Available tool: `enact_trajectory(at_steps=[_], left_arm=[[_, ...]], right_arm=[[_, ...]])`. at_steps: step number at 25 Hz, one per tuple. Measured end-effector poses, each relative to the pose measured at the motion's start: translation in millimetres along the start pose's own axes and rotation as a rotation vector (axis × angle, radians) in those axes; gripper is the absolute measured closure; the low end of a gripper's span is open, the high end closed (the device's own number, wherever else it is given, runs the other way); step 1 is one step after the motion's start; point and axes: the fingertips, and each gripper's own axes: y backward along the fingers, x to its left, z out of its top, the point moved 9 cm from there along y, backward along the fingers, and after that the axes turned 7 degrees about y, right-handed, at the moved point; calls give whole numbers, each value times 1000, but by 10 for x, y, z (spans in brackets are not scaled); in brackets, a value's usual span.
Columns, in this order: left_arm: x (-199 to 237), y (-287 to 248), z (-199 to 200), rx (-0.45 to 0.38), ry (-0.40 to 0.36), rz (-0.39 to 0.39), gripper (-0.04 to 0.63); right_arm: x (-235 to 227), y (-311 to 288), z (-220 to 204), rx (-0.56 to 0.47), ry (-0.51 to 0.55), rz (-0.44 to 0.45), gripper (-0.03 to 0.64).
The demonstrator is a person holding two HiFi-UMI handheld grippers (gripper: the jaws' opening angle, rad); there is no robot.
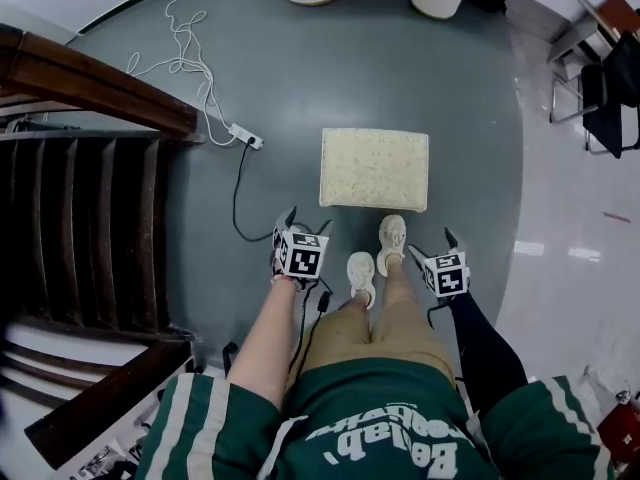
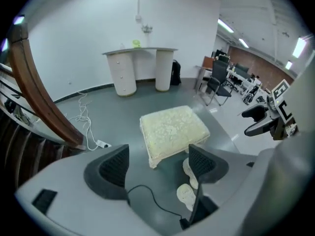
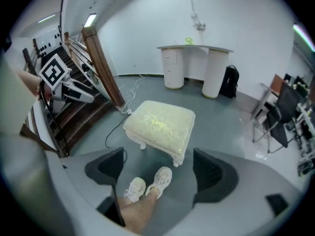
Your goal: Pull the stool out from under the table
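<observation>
The stool [image 1: 375, 168] stood just ahead of the spread, empty left tongs [image 2: 157, 154] and right tongs [image 3: 157, 156], well clear of the table [image 2: 140, 50] beyond, so no further pull seemed needed.

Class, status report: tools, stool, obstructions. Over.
Left tool open, empty; right tool open, empty. Stool on open floor, clear of table. Shoes close by its near side.
</observation>
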Motion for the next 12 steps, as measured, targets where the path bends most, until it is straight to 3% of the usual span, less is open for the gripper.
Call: enact_trajectory(at_steps=[4, 12], left_arm=[[-697, 308, 757, -88, 14, -12, 213], [-1094, 1036, 1284, -262, 24, -48, 212]], right_arm=[[-857, 536, 452, -124, 14, -8, 164], [-987, 1420, 1131, -385, -78, -62, 166]])
